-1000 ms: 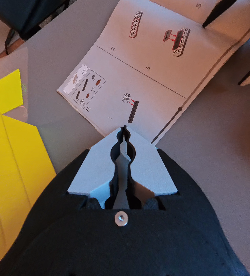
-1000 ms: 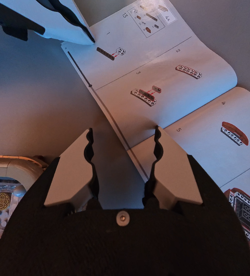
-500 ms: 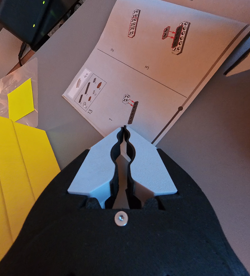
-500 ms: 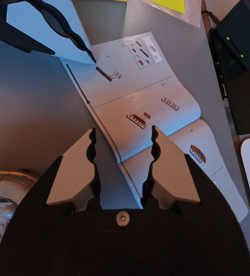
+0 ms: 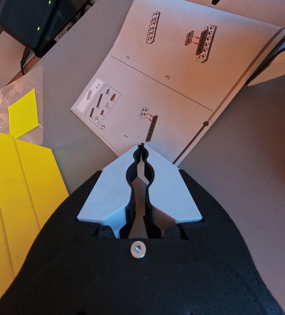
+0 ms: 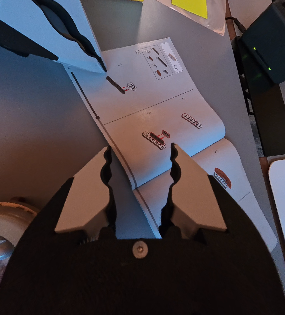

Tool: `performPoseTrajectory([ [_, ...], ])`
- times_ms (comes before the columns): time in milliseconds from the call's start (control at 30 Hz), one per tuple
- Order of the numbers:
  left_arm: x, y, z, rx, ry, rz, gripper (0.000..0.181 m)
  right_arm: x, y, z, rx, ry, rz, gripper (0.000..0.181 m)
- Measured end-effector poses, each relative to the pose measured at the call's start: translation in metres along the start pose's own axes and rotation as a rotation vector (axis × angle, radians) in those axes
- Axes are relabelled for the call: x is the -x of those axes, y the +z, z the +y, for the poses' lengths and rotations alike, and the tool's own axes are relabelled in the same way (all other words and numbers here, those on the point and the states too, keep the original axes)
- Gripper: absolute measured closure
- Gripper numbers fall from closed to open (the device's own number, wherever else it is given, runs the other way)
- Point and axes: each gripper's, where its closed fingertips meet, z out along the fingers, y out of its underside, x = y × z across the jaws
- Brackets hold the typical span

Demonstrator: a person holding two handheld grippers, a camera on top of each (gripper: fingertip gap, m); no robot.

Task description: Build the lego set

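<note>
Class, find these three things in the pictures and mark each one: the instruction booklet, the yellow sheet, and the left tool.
instruction booklet (image 5: 180,105), left wrist view, on the open page's blank middle.
yellow sheet (image 5: 22,110), left wrist view, at the centre of the sheet.
left tool (image 5: 141,144), left wrist view, where its closed tips meet.

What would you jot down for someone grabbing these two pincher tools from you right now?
Left gripper: shut, its tips pinching the lower corner of the open instruction booklet.
Right gripper: open, empty, hovering over the booklet's near edge by the fold.
The booklet lies open on the grey table, curling at the middle. A partly built model sits at the right gripper's near left. No loose bricks are in view.
Done: booklet open at a page of steps. Left: find the pieces and build from there.
</note>
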Motion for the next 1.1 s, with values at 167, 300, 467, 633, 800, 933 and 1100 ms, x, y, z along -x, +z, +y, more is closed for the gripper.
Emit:
performPoseTrajectory([
  [167, 0.000, 0.000, 0.000, -0.001, -0.003, 0.002, 0.181, -0.002, -0.001, 0.000, -0.011, 0.024, -0.001, 0.112],
  [300, 0.000, 0.000, 0.000, -0.003, -0.007, 0.006, 0.181, -0.001, 0.001, 0.002, -0.005, 0.012, 0.002, 0.112],
  [467, 0.000, 0.000, 0.000, -0.001, -0.004, 0.004, 0.181, -0.003, -0.002, -0.003, -0.027, 0.012, 0.017, 0.112],
  [633, 0.004, -0.004, 0.001, 0.004, -0.061, 0.014, 0.164, -0.005, -0.005, -0.007, -0.054, 0.007, 0.041, 0.112],
  [800, -0.012, -0.014, -0.012, -0.078, -0.157, 0.182, 0.148, -0.010, -0.009, -0.010, -0.084, -0.007, 0.086, 0.116],
  [933, -0.028, -0.015, -0.018, -0.099, -0.118, 0.255, 0.133, -0.014, -0.012, -0.014, -0.104, -0.027, 0.128, 0.119],
  [1100, -0.026, -0.007, -0.016, -0.079, -0.055, 0.166, 0.125, -0.021, -0.019, -0.017, -0.129, -0.025, 0.173, 0.122],
])
